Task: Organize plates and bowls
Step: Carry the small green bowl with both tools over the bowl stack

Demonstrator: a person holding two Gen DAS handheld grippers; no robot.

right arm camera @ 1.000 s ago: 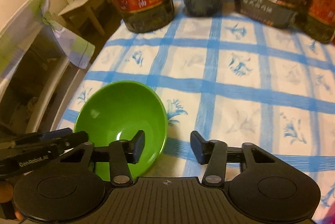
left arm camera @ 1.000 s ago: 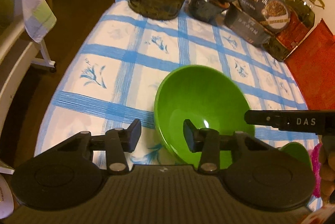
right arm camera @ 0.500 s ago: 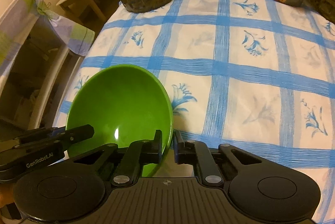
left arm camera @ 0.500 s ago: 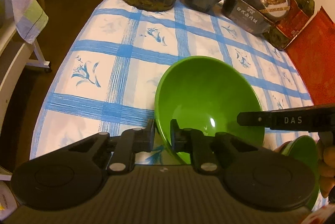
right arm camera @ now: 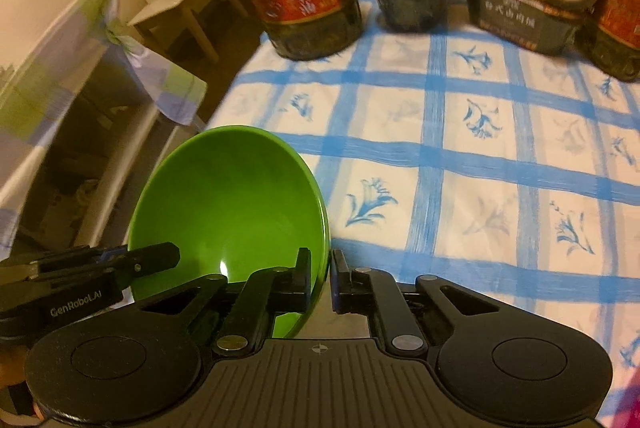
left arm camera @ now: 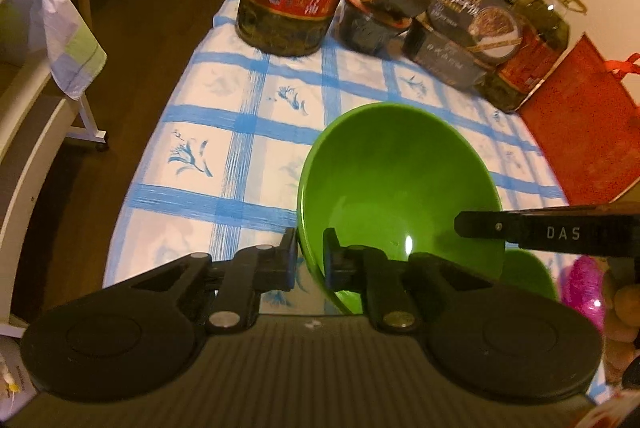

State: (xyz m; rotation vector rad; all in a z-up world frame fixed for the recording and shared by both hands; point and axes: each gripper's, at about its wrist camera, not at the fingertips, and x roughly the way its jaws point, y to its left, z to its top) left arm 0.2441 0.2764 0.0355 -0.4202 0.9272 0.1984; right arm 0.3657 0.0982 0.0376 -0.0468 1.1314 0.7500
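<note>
Currently, the green bowl (left arm camera: 400, 187) is pinched at opposite rims by the left hand-held gripper (left arm camera: 310, 260) and right hand-held gripper (right arm camera: 321, 278).

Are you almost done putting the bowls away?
Not yet, just starting. Nothing looks put away so far. Right now both claws pinch the rim of the green bowl: the left claw on one side, the right claw on the other. A second green bowl peeks out behind it, waiting its turn. I can't see any plates.
</note>
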